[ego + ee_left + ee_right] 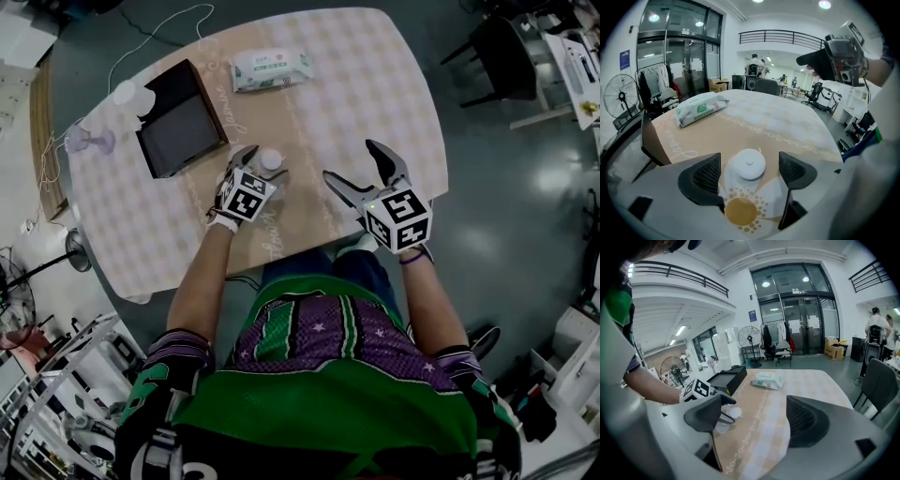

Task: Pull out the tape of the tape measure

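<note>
Near the front edge of the table (375, 94), about halfway along it, sits a small round white tape measure (270, 158). It lies flat on the checked cloth, on top of a printed flower (740, 211) with white petals and an orange middle.

A person (328, 375) in a green and purple shirt stands at that front edge and holds a gripper in each hand. The left gripper (264, 162) is down low over the tape measure. Its two jaws are apart, one on each side of the tape measure. The left gripper view shows a little gap on both sides, so the black pads (707, 174) are not squeezing it.

The right gripper (352, 161) is up in the air over the front edge, more toward the right corner. Its jaws are wide apart and nothing is between them. It is well apart from the tape measure.

By the left edge of the table lies a flat black box (178, 122), open at the top. A pack of wet wipes (270, 68) with a green label lies near the back edge. At the back left corner are some small white things (131, 96) and a thin white cord (155, 36); I cannot tell what the white things are.
</note>
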`<state>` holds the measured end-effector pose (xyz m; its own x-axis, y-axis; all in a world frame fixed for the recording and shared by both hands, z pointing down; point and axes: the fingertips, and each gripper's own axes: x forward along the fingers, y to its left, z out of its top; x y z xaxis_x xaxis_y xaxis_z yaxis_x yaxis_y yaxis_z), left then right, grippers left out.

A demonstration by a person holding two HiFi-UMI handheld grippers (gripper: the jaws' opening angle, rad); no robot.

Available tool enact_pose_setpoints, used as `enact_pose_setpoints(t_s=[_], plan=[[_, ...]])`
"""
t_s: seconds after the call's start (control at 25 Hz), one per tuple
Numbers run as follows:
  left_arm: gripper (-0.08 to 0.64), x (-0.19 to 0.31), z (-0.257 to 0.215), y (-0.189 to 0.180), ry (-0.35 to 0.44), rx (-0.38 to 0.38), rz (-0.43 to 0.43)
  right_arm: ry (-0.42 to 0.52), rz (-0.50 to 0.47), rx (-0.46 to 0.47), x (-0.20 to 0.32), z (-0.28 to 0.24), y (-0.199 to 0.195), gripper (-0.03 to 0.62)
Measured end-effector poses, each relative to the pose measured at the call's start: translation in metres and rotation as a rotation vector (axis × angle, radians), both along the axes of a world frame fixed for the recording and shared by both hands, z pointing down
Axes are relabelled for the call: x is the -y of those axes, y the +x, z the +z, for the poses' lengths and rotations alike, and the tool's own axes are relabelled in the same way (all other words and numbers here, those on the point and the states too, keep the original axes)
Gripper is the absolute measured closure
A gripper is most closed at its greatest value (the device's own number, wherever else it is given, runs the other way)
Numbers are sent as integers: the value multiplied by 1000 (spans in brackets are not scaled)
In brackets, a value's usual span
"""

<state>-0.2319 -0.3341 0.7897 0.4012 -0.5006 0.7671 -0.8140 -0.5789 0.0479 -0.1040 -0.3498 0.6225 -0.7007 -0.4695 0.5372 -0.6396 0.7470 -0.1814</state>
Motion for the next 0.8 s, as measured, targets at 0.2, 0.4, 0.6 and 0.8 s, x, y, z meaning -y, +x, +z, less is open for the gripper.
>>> enact_pose_setpoints(t_s=[0.2,0.4,0.6,0.8], plan=[[157,6,10,0,-9,5,20,-16,27,5,3,4,7,170],[261,5,13,-5,-42,42,35,-23,29,8,-1,8,9,170],[311,3,15,1,-37,40,73,-32,50,17,-6,8,15,175],[320,3,14,1,-30,55,71,-29,70,15,-10,6,23,178]])
